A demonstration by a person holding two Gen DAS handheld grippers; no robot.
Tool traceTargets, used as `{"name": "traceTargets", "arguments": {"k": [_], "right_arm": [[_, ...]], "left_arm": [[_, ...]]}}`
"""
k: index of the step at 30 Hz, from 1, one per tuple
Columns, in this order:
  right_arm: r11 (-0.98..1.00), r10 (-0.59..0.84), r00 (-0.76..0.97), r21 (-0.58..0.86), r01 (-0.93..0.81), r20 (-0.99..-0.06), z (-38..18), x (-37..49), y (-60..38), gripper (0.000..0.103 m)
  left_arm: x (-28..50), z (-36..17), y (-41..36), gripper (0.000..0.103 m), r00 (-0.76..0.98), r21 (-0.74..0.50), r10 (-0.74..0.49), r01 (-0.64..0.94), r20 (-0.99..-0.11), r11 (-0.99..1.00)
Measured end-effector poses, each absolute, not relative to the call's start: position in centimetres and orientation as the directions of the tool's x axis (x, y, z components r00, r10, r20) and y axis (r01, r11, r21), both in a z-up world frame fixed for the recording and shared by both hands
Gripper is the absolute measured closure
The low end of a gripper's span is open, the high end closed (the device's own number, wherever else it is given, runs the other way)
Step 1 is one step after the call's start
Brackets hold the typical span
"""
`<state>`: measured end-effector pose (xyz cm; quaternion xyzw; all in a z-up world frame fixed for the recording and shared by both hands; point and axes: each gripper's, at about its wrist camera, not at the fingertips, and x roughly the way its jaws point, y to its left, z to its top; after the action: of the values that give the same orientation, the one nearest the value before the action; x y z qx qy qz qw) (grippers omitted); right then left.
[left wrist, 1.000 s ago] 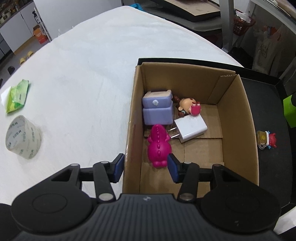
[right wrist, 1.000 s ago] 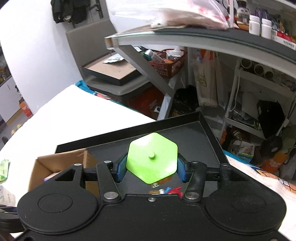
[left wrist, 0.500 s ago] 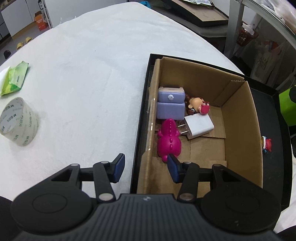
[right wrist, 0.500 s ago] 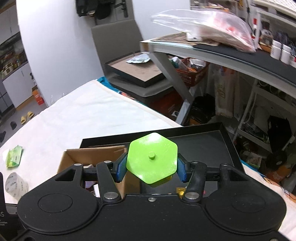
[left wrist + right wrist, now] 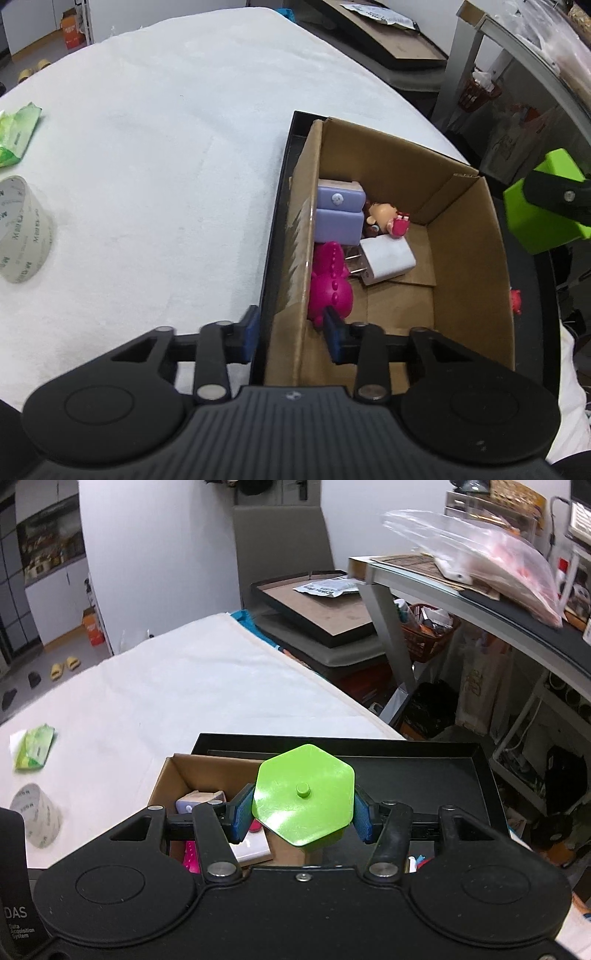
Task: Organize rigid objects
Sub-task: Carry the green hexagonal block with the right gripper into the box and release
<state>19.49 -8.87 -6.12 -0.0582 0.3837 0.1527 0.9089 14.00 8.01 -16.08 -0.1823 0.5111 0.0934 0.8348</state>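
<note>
Right gripper [image 5: 303, 819] pinches a lime green hexagonal block [image 5: 303, 799] by two opposite sides, blue pads flat against it. It's held in the air above the near right part of the cardboard box [image 5: 168, 775], not touching it.

Left gripper [image 5: 290, 332] straddles the box's left wall [image 5: 295, 258] at the near corner: one pad outside by the black tray's rim [image 5: 275, 221], the other inside. Its jaws have just been closing; whether the pads actually press the cardboard, can't tell.

Inside the box, along the left wall: a lilac toy cabinet [image 5: 338, 214] far, a magenta dinosaur toy [image 5: 330, 284] near, just ahead of the inner pad. A white plug adapter [image 5: 386, 260] lies tilted beside the dinosaur, a small doll [image 5: 386, 219] next to the cabinet.

Box sits in the tray on a white cloth table [image 5: 166, 147]. A tape roll [image 5: 22, 230] and a green packet [image 5: 14, 136] lie well left. A small red figure [image 5: 516, 301] is on the tray right of the box.
</note>
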Motion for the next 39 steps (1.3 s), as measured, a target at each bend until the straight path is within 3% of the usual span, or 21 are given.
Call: {"name": "traceTargets", "arguments": {"k": [2,5,19,27,39], "right_arm": [[0.943,0.228,0.657,-0.004,-0.332,-0.718,-6.1,19.5,-8.3,0.051],[0.94,0.217,0.655,-0.027,-0.34,-0.724,-6.3,19.5,-7.5,0.051],[0.916,0.168,0.634,-0.118,-0.383,-0.755,-8.2,20.1,-4.5,0.05],[0.914,0.11,0.67,-0.191,-0.359,-0.734,-8.4,20.3,-4.6,0.035],[0.962,0.094,0.673,-0.108,-0.251,-0.734,-8.2,19.6,-10.8,0.027]], "left_arm": [[14.0,-16.3,7.9,0.085,0.455,-0.209,-0.036,-0.338,-0.89,0.918],[13.9,-16.5,8.1,0.087,0.46,-0.215,-0.036,-0.343,-0.887,0.914],[13.6,-16.6,9.0,0.087,0.467,-0.257,-0.07,-0.348,-0.882,0.902],[13.6,-16.6,8.9,0.087,0.468,-0.251,-0.065,-0.348,-0.881,0.903],[13.9,-16.0,7.9,0.085,0.457,-0.199,-0.026,-0.334,-0.889,0.921]]}}
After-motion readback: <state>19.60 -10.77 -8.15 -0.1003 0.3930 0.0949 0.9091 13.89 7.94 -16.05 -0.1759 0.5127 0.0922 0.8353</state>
